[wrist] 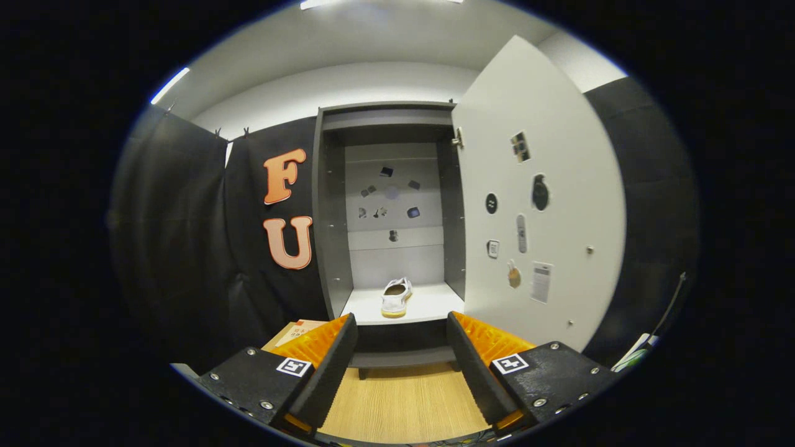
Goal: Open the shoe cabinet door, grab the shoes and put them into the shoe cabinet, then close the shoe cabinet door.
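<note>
The grey shoe cabinet (pixel 329 248) stands straight ahead with its white door (pixel 540 205) swung wide open to the right. One white shoe (pixel 396 297) with a pale yellow sole lies on the cabinet's bottom shelf (pixel 428 307), heel towards me. My gripper (pixel 402 326) is open, its fingers spread wide with nothing between them. It hovers above the wooden floor, short of the cabinet's front, and the shoe lies beyond the fingertips.
The inside of the open door carries several small stickers and objects, as does the cabinet's back panel (pixel 391 198). A cardboard box (pixel 298 329) lies on the wooden floor (pixel 404 403) just left of the cabinet. Black cloth walls flank both sides.
</note>
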Motion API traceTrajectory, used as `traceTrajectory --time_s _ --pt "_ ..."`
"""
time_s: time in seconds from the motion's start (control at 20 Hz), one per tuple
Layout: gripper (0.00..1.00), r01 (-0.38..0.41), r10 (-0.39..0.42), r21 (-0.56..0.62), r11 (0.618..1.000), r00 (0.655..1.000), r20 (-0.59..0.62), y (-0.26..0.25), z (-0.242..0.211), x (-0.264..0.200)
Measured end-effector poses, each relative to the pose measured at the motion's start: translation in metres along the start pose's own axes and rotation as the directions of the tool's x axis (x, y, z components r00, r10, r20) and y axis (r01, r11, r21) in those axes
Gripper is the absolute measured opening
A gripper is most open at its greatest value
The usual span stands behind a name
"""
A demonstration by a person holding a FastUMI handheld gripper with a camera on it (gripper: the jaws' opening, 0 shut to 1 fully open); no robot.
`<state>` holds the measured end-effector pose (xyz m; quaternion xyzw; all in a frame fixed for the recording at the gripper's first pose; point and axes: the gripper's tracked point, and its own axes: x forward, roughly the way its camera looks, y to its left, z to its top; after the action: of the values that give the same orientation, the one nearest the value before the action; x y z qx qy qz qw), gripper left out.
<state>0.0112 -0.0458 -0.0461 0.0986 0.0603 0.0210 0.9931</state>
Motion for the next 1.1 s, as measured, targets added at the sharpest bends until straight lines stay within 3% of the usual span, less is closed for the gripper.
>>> traceTrajectory --time_s 0.35,0.7,1.1 --pt "0.91 0.178 -0.179 0.045 0.983 0.983 0.031 -0.116 0.006 -0.062" --pt "0.92 0.302 -0.304 0.078 0.950 0.952 0.023 -0.214 0.010 -0.061" --pt "0.94 0.252 -0.252 0.004 0.968 0.968 0.000 -0.236 0.012 -0.007"
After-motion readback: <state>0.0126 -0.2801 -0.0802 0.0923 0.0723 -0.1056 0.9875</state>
